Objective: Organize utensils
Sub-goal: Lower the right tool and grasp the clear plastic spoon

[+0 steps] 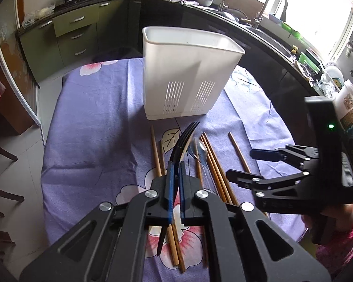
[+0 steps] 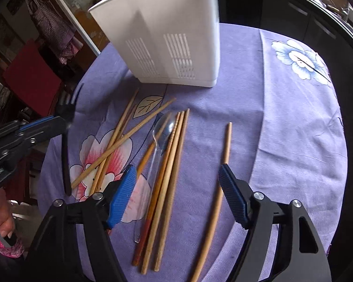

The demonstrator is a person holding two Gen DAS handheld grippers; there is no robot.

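Note:
My left gripper [image 1: 175, 164] is shut on a black plastic fork [image 1: 184, 138] and holds it above the table, tines toward the white utensil holder [image 1: 186, 75]. In the right wrist view the left gripper [image 2: 63, 115] is at the left with the fork [image 2: 65, 155] hanging down. My right gripper [image 2: 177, 178] is open and empty above several wooden chopsticks [image 2: 169, 178] and a clear plastic spoon [image 2: 162, 129] on the purple cloth. It also shows in the left wrist view [image 1: 242, 164]. The holder [image 2: 167, 33] stands upright beyond the utensils.
The round table carries a purple flowered cloth [image 2: 282, 122]. A lone chopstick [image 2: 226, 145] lies to the right. Crossed chopsticks [image 2: 120, 141] lie to the left. Kitchen counters with a sink [image 1: 270, 30] and green cabinets [image 1: 77, 35] surround the table. A chair [image 1: 0, 164] stands left.

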